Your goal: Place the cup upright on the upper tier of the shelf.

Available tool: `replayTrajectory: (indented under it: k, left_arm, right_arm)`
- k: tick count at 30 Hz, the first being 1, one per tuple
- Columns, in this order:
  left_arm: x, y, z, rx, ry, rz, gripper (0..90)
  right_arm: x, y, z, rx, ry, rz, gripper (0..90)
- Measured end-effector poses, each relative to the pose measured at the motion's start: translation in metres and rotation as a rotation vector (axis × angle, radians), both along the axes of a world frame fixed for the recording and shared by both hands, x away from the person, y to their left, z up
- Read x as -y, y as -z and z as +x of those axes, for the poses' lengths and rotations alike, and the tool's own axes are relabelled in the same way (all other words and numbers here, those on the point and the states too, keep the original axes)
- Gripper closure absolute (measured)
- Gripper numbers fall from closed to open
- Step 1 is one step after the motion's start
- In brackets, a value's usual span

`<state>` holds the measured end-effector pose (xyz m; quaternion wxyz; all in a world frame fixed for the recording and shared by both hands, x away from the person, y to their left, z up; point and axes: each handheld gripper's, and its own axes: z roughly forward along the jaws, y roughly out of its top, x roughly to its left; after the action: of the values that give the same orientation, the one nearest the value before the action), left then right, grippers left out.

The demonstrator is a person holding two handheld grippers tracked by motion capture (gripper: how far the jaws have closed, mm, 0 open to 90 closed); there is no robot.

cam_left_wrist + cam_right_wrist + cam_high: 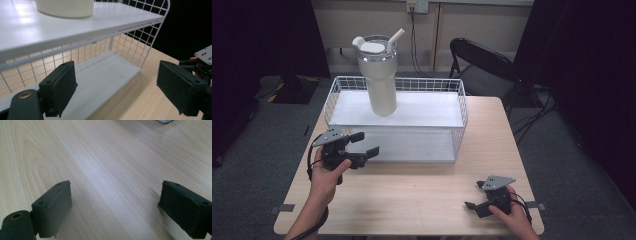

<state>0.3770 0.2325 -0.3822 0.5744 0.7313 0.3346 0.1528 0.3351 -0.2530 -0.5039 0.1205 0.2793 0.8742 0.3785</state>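
Not far along. Big cup (378, 75) standing on top of the white wire rack (452, 137), untouched. Left claw (364, 143) wide open, holding nothing, just in front of the rack. Right claw (476, 196) wide open, empty, well away from the rack. Grabbing the cup left to do.

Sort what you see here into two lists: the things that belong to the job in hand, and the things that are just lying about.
Belonging to the job:
- left gripper, open, beside the rack
- white wire rack with two shelves
- cream tumbler with lid and straw, upright on the top shelf

Just about:
- right gripper, open, low over the table
- black folding chair behind the table
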Motion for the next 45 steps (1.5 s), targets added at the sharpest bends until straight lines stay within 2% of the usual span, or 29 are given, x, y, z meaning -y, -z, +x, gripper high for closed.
replayTrajectory:
  k: [2, 10, 13, 19, 24, 28, 35, 39, 41, 45]
  left_arm:
    - [0.000, 0.006, 0.000, 0.001, 0.000, 0.010, 15.6]
    - [0.000, 0.032, -0.001, -0.041, 0.007, 0.037, 15.6]
    - [0.001, 0.039, -0.002, -0.043, 0.010, 0.049, 15.7]
    - [0.002, 0.061, -0.004, -0.073, 0.021, 0.069, 15.8]
    - [0.000, 0.071, -0.004, -0.091, 0.025, 0.077, 15.9]
    - [-0.003, 0.081, -0.005, -0.098, 0.024, 0.104, 15.9]
    - [-0.009, 0.094, -0.006, -0.105, 0.013, 0.110, 16.0]
    - [-0.011, 0.101, -0.008, -0.131, 0.005, 0.140, 15.9]
    - [-0.011, 0.104, -0.010, -0.136, 0.010, 0.188, 15.9]
    - [-0.011, 0.110, -0.013, -0.157, 0.016, 0.220, 15.9]
  right_arm:
    - [0.000, 0.000, 0.000, -0.001, 0.001, 0.000, 10.0]
    - [0.000, 0.000, 0.000, 0.000, 0.000, 0.000, 10.0]
    - [0.000, 0.000, 0.000, -0.001, 0.001, 0.000, 10.0]
    - [0.000, 0.000, 0.000, 0.000, 0.000, 0.000, 10.0]
    - [0.000, 0.000, 0.000, 0.000, 0.000, 0.000, 10.0]
    - [0.000, 0.000, 0.000, 0.000, 0.000, 0.000, 10.1]
    - [0.000, 0.000, 0.000, 0.000, 0.000, 0.000, 10.0]
    - [0.000, 0.000, 0.000, -0.001, 0.001, 0.000, 10.1]
    - [0.000, 0.000, 0.000, 0.000, 0.000, 0.000, 10.0]
    - [0.000, 0.000, 0.000, 0.000, 0.000, 0.000, 10.0]
